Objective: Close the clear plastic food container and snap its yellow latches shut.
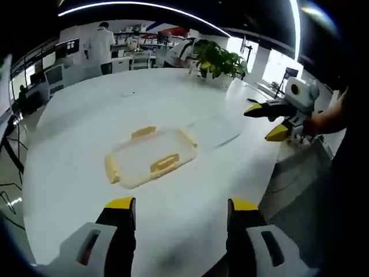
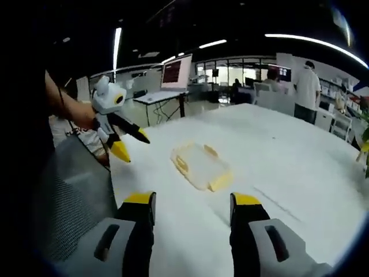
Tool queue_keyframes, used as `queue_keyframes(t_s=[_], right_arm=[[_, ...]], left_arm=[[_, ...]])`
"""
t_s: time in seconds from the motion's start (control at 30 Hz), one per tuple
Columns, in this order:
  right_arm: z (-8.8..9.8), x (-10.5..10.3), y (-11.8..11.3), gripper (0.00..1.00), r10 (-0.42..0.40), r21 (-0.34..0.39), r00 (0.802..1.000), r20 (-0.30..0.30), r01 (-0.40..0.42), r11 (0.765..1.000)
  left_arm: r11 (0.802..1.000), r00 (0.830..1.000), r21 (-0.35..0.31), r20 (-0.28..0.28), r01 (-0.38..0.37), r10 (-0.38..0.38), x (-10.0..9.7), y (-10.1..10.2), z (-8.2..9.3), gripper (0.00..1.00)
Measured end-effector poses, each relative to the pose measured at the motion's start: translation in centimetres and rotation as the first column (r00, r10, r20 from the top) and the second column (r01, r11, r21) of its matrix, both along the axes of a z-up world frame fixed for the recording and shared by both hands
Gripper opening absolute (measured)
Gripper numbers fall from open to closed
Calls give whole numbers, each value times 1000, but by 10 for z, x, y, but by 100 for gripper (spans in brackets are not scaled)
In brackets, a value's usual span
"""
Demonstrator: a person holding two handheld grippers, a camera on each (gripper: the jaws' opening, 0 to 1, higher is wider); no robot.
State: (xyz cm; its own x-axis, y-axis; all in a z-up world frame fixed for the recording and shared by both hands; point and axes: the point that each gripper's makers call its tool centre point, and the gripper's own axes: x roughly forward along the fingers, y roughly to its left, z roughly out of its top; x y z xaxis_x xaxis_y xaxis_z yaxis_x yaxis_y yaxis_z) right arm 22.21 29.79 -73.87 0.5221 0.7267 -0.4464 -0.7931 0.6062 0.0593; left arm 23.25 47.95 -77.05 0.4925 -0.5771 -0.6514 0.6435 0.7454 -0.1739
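Left gripper (image 1: 180,210) released, jaws wide apart w/ nothing btwn, held above near edge of white surface (image 1: 86,127). Right gripper (image 2: 192,208) likewise released, jaws spread, empty. Clear plastic food container (image 1: 151,157) lies flat mid-surface, ahead of both grippers, touched by neither; yellow latches (image 1: 164,164) on its sides. Potted plant (image 1: 218,60) at far edge; person in white (image 1: 99,47) stands beyond.

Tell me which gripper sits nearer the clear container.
Hard to call; the left gripper and right gripper both hang open, apart from the clear container, touching nothing.
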Motion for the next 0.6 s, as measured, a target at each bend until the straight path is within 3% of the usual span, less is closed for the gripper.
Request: queue_keyframes(t_s=[0.13,0.2,0.3,0.6], right_arm=[[1,5,8,42,4,61,999,-43,-1,998],[3,10,8,43,-9,79,999,-49,13,997],[5,16,10,45,-9,96,998,-55,15,995],[0,30,19,40,67,41,997,-46,-65,997]], left_arm=[[1000,1000,9,19,3,-3,12,-1,2,62],[999,1000,-28,2,-15,15,17,-4,5,63],[1000,1000,0,13,16,-16,20,-5,4,63],[995,997,72,-2,74,-74,35,3,-7,63]])
